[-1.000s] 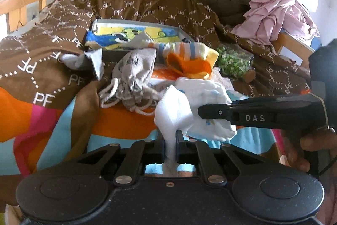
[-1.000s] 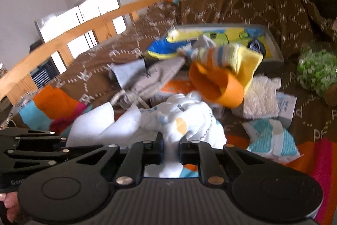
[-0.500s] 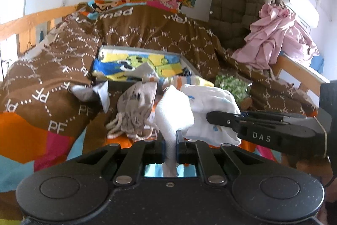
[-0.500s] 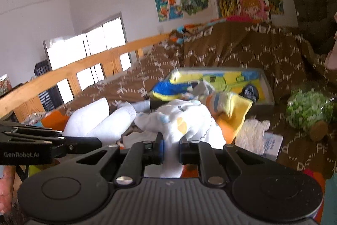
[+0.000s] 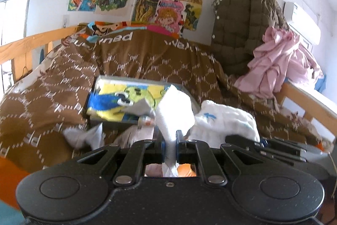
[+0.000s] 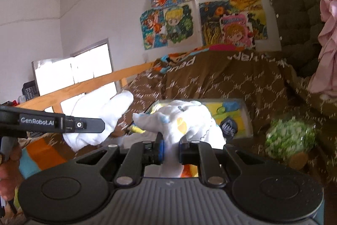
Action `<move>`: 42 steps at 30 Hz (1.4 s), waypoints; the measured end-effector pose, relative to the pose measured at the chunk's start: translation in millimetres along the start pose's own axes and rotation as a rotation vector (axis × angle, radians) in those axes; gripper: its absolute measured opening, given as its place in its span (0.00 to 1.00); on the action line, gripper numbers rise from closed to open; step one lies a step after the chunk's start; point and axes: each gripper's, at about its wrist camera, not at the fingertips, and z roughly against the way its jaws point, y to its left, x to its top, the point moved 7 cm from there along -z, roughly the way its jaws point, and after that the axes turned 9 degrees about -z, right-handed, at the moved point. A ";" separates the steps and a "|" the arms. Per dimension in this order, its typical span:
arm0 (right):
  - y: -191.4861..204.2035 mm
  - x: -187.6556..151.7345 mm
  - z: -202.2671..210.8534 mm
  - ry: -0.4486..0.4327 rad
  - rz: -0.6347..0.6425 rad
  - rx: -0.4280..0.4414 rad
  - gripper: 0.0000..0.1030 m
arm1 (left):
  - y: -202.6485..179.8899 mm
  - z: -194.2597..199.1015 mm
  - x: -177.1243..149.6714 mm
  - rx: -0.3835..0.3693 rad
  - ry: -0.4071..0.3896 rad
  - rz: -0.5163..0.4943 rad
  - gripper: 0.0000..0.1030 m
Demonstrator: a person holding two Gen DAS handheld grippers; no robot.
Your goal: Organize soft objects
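A white cloth garment [image 5: 174, 113] with small blue and yellow prints is held between both grippers, lifted above the bed. My left gripper [image 5: 170, 142] is shut on its plain white end. My right gripper [image 6: 169, 148] is shut on the printed end [image 6: 185, 119]. The plain end [image 6: 99, 117] also shows in the right wrist view, behind the left gripper's arm [image 6: 52, 122]. The right gripper's arm [image 5: 271, 147] crosses the lower right of the left wrist view.
A shallow box [image 5: 128, 102] with a yellow and blue cartoon cloth lies on the brown patterned quilt [image 5: 52, 98]. A grey drawstring bag [image 5: 139, 132] lies below. A green speckled bundle [image 6: 290, 136] sits right. Wooden rails [image 5: 27, 45], a brown jacket [image 5: 242, 35] and pink clothes [image 5: 280, 64] stand behind.
Both grippers have risen and tilted upward with the white garment, lifting it off the pile. The wall posters now fill the upper view, and the orange sock has dropped out of sight.
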 end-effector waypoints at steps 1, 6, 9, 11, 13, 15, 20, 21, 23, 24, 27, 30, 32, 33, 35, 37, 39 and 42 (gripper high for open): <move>-3.3 4.8 -3.9 -0.010 -0.001 0.002 0.14 | 1.1 -6.1 5.9 0.001 -0.007 0.003 0.09; -24.2 24.4 -25.6 -0.056 -0.022 -0.007 0.14 | 10.3 -37.2 27.4 0.017 -0.027 0.026 0.09; -38.6 37.7 -45.1 -0.082 -0.043 -0.012 0.14 | 17.0 -59.5 36.6 0.030 -0.025 0.039 0.09; -46.8 46.0 -62.4 -0.095 -0.045 -0.018 0.14 | 22.1 -73.3 40.4 0.039 -0.020 0.038 0.09; -53.4 56.1 -82.2 -0.108 -0.045 -0.021 0.14 | 24.7 -90.5 44.7 0.049 -0.011 0.028 0.09; -58.6 63.5 -98.9 -0.118 -0.048 -0.012 0.15 | 27.7 -106.1 48.2 0.055 -0.006 0.016 0.09; -81.8 69.6 -139.8 -0.109 -0.089 0.000 0.15 | 34.4 -152.5 56.6 0.051 0.007 0.013 0.09; -88.0 70.1 -147.4 -0.102 -0.105 0.002 0.15 | 35.9 -162.9 58.1 0.048 0.010 0.016 0.09; -101.6 69.9 -161.5 -0.089 -0.146 -0.004 0.15 | 39.1 -183.7 58.8 0.045 0.019 0.023 0.09; -107.2 69.1 -167.4 -0.085 -0.160 -0.011 0.15 | 41.0 -194.2 59.2 0.043 0.025 0.028 0.09; -122.3 65.5 -185.7 -0.063 -0.185 -0.028 0.15 | 47.7 -221.0 58.4 0.048 0.042 0.054 0.09; -132.2 60.4 -201.0 -0.030 -0.207 -0.037 0.15 | 54.1 -242.5 54.3 0.054 0.068 0.089 0.09; -134.3 55.1 -206.9 -0.009 -0.206 -0.042 0.15 | 57.3 -253.1 51.0 0.058 0.084 0.098 0.09; -136.0 52.2 -211.5 0.008 -0.207 -0.045 0.15 | 57.7 -258.6 49.7 0.059 0.092 0.099 0.09; -136.7 47.2 -215.4 0.032 -0.217 -0.048 0.15 | 58.9 -267.2 47.5 0.057 0.111 0.103 0.09; -137.7 42.1 -219.4 0.057 -0.222 -0.050 0.16 | 59.9 -275.7 45.0 0.054 0.135 0.116 0.09; -138.2 37.9 -222.4 0.077 -0.225 -0.055 0.16 | 60.3 -281.7 42.0 0.052 0.154 0.128 0.09; -138.7 34.0 -225.4 0.093 -0.230 -0.058 0.16 | 61.8 -289.8 38.2 0.050 0.180 0.146 0.09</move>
